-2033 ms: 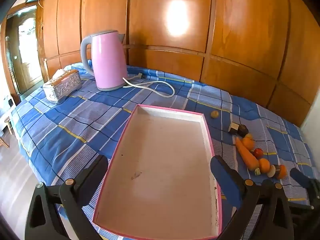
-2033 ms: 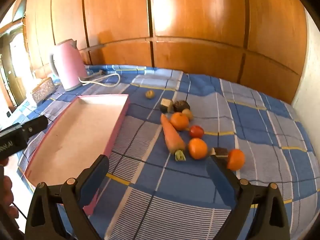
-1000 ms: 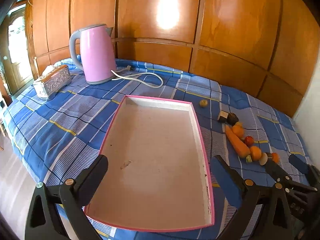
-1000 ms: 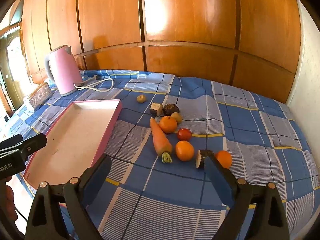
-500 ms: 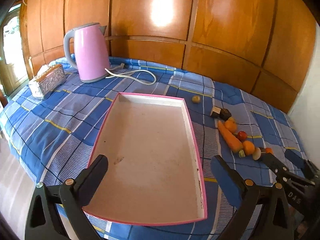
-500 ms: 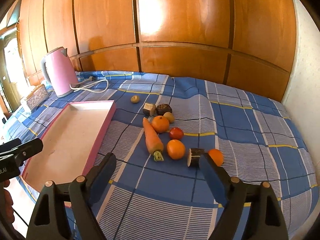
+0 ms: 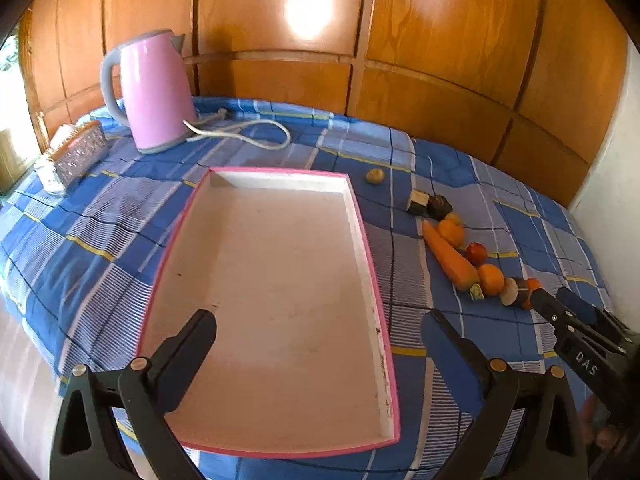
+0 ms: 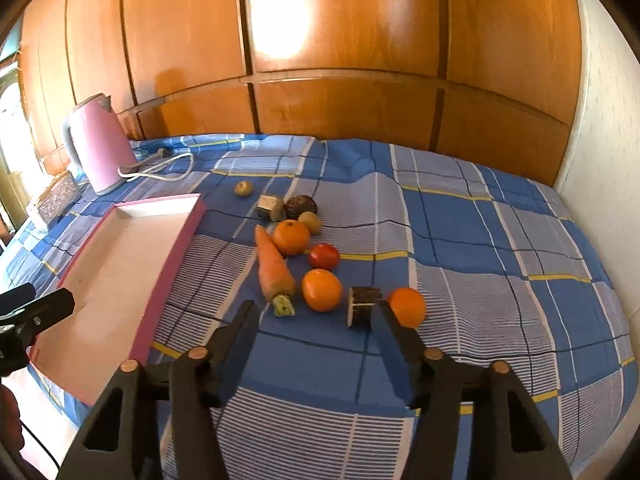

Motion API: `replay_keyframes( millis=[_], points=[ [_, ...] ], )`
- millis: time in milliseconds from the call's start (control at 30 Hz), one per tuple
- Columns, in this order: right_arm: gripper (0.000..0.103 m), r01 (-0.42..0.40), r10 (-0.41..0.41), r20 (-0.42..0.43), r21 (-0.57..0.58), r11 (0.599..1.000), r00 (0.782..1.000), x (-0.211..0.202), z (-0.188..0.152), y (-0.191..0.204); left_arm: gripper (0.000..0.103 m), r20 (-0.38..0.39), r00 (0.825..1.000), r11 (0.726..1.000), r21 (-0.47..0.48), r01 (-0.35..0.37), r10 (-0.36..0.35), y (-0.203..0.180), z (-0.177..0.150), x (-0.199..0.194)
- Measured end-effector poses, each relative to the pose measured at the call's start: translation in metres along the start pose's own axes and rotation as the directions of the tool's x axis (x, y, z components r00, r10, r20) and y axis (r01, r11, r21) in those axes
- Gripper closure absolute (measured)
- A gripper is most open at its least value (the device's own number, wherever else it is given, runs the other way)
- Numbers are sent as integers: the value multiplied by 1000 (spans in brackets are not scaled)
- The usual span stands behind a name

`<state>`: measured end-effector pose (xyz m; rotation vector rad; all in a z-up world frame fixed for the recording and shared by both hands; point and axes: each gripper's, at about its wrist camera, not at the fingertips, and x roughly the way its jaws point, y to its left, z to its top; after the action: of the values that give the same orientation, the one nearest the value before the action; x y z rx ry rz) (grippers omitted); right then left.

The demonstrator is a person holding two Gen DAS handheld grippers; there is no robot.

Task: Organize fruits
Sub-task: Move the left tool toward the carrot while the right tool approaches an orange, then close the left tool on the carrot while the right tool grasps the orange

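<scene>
An empty pink-rimmed tray [image 7: 362, 224] [image 8: 176, 240] lies on the blue checked cloth. To its right lie a carrot [image 8: 273, 266] [image 7: 448, 258], three oranges [image 8: 291, 237] [image 8: 322, 290] [image 8: 407, 306], a red tomato [image 8: 324, 256], and a cut dark piece [image 8: 362, 306]. My right gripper [image 8: 314, 316] is open and empty, just short of the nearest orange and the cut piece. My left gripper [image 7: 320, 328] is open and empty above the tray's near end.
A pink kettle [image 7: 154, 90] with a white cord [image 7: 248, 134] stands at the back left, beside a silver tissue box [image 7: 76, 150]. Small brown fruits and a cube [image 8: 269, 207] lie behind the oranges. A wooden wall runs behind; a white wall is on the right.
My right gripper has moved forward and down toward the fruit, its jaws narrower than before. My left gripper has drifted slightly; the tray and fruit have not moved.
</scene>
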<state>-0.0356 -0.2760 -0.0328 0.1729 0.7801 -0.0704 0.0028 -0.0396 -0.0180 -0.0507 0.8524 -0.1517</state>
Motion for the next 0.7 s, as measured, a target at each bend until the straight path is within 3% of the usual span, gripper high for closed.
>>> replay_keyframes(
  millis=[133, 167, 300, 400, 467, 533, 700],
  points=[
    [67, -16, 19, -44, 51, 999, 999, 12, -5, -21, 7, -35, 998, 998, 40, 58, -57, -9, 5, 8],
    [68, -16, 20, -51, 67, 998, 999, 15, -6, -28, 13, -36, 997, 996, 54, 72, -70, -12, 7, 10],
    [70, -29, 39, -75, 135, 990, 996, 23, -6, -52, 24, -75, 986, 981, 115, 157, -149, -33, 14, 21],
    [70, -15, 32, -96, 167, 986, 995, 31, -8, -68, 37, -133, 967, 959, 154, 237, -218, -53, 15, 32],
    [70, -45, 68, -111, 195, 980, 991, 38, -8, -74, 52, -184, 949, 944, 166, 285, -255, -66, 15, 42],
    [70, -18, 39, -117, 171, 985, 992, 42, -6, -73, 60, -244, 924, 929, 157, 336, -293, -78, 15, 54],
    [70, -45, 71, -111, 224, 973, 991, 48, -3, -91, 61, -306, 882, 916, 69, 395, -357, -91, 23, 74]
  ],
)
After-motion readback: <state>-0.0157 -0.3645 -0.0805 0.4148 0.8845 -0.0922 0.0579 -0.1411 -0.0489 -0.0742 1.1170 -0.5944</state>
